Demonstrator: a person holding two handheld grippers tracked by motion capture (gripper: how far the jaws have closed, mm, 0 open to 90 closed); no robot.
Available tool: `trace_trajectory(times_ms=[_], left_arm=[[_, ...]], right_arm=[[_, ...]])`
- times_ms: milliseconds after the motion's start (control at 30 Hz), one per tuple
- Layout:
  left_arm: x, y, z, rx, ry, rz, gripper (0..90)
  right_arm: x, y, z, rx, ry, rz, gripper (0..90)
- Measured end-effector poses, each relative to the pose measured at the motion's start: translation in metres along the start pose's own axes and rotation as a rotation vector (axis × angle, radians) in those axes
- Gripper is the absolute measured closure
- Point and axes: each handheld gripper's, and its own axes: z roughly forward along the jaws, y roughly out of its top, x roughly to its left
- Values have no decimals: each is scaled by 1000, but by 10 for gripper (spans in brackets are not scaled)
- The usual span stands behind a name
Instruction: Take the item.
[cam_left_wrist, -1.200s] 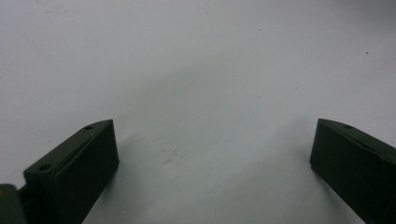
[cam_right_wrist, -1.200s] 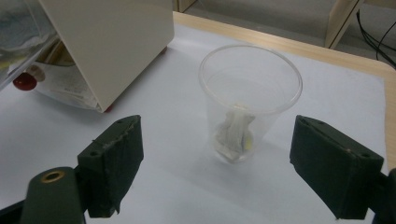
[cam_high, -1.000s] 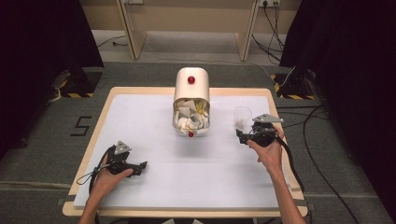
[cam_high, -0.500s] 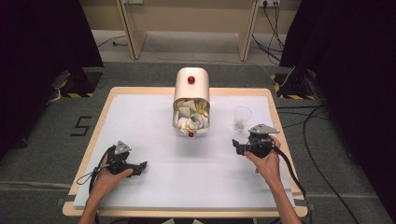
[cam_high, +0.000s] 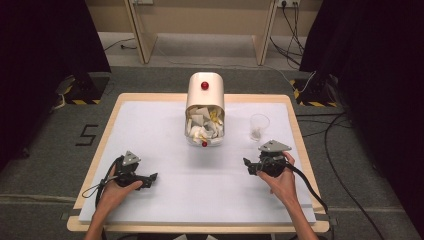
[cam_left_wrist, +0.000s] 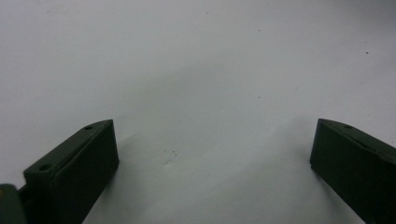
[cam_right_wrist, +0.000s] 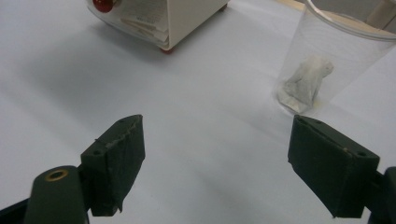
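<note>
Pulled back nearward from the cup, right gripper spread wide and empty, cup just beyond its fingers, left gripper spread too.

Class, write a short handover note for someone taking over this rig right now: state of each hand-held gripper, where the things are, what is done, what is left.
Left hand-held gripper: open, holding nothing, low over the white table, near left.
Right hand-held gripper: open, holding nothing, just short of the clear cup.
The cup stands upright right of the cream dispenser, a white packet inside it.
Done: one packet in the cup.
Left: probably more packets from the dispenser's clear front.
</note>
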Motion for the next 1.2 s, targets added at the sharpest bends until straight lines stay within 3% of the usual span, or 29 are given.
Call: trace_trajectory(times_ms=[167, 467, 1200], left_arm=[[0, 0, 0, 0, 0, 0, 3], [0, 0, 0, 0, 0, 1, 3], [0, 0, 0, 0, 1, 0, 2]], right_arm=[[5, -3, 1, 11, 10, -17, 194], [3, -15, 0, 25, 22, 8, 196], [17, -26, -4, 51, 25, -48, 194]])
